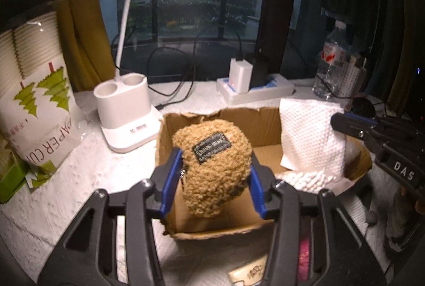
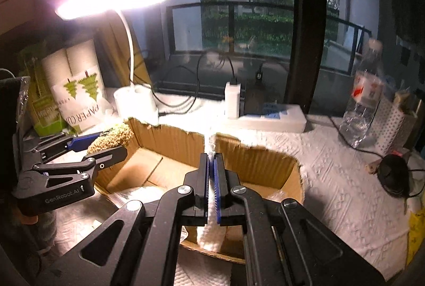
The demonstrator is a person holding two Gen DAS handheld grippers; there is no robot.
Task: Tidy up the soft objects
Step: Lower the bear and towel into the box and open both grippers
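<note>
The left tool (image 1: 212,174) is pinched on a tan fuzzy pouch (image 1: 212,163), its blue pads (image 1: 170,179) pressed into the pouch's two sides. The pouch, with a dark woven patch on its face, is held above the open cardboard box (image 1: 191,232), over the box's left half. The right tool (image 2: 212,179) is pressed together on a white textured cloth (image 2: 209,235), of which a thin edge is seen between the pads and a fold hangs below them. In the left wrist view the same cloth is seen as a broad white sheet draped over the box's right half, its lower end apparently gathered against the box floor.

The task is judged to be partway through: both soft things are held over the box, and neither has been let go. What is left is to lower and release them. A pink item and a small packet lie on the table (image 1: 79,179) near the bottom edge of the left wrist view; whether they belong to the task cannot be told.

Inside the box, brown bottom flaps are seen, and a pale wrapped item may lie in the near left corner. Beyond the box stand a desk lamp (image 1: 124,108), a pack of paper cups (image 1: 39,105), a power strip (image 1: 255,92) and a water bottle (image 1: 332,65).
</note>
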